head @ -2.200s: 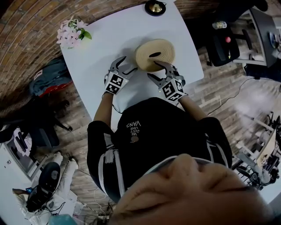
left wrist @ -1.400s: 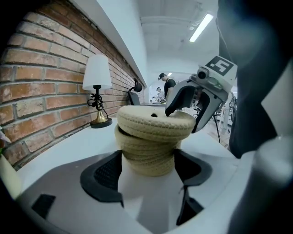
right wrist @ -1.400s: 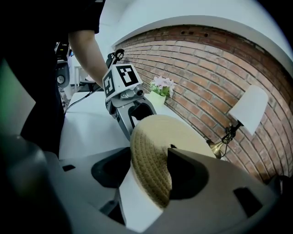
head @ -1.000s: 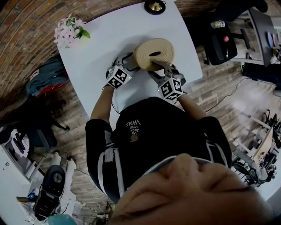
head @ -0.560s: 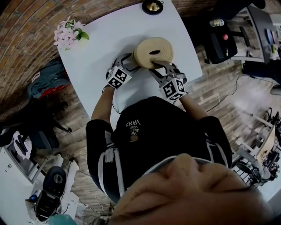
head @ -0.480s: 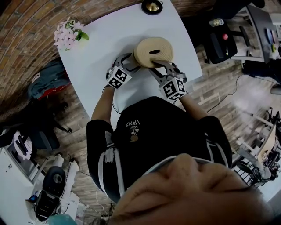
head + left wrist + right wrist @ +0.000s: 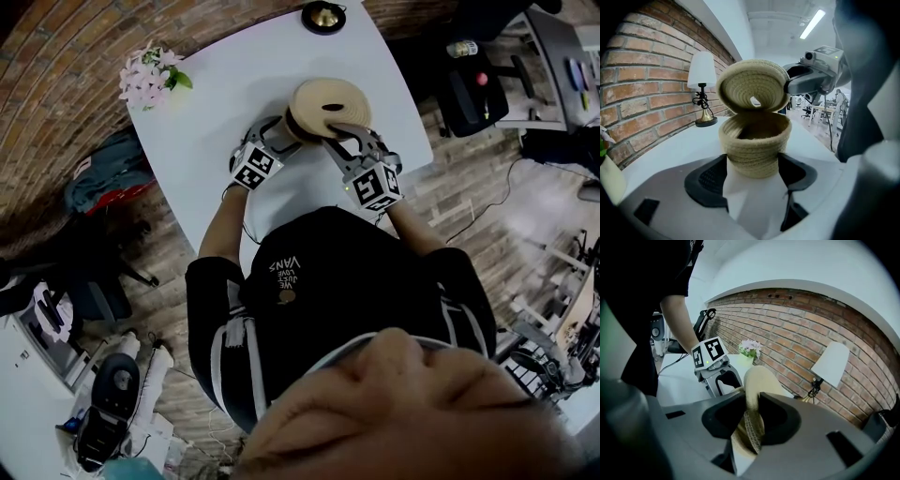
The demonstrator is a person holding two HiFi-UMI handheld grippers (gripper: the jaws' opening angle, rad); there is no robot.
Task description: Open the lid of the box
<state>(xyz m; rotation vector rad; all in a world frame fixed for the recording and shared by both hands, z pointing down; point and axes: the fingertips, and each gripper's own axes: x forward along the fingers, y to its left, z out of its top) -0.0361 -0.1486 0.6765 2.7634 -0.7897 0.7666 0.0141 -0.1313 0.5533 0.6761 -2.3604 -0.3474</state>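
A round woven rope box (image 7: 757,140) stands on the white table (image 7: 225,84). My left gripper (image 7: 752,161) is shut on the box's body, a pad pressing each side. The woven lid (image 7: 752,86) is off the rim, tilted up on edge above the open box. My right gripper (image 7: 752,408) has the lid's rim (image 7: 757,380) between its pads, which are closing on it. In the head view the lid (image 7: 328,101) sits between the left gripper (image 7: 281,131) and the right gripper (image 7: 339,131).
A small white-shaded brass lamp (image 7: 325,16) stands at the table's far edge. Pink flowers in a pot (image 7: 150,75) are at the far left corner. A brick wall runs behind the table. An office chair (image 7: 473,94) stands to the right.
The lid lay flat on the box before; now it is lifted and tipped up, with the right gripper on its rim. The left gripper moved in from beside the box onto its side.
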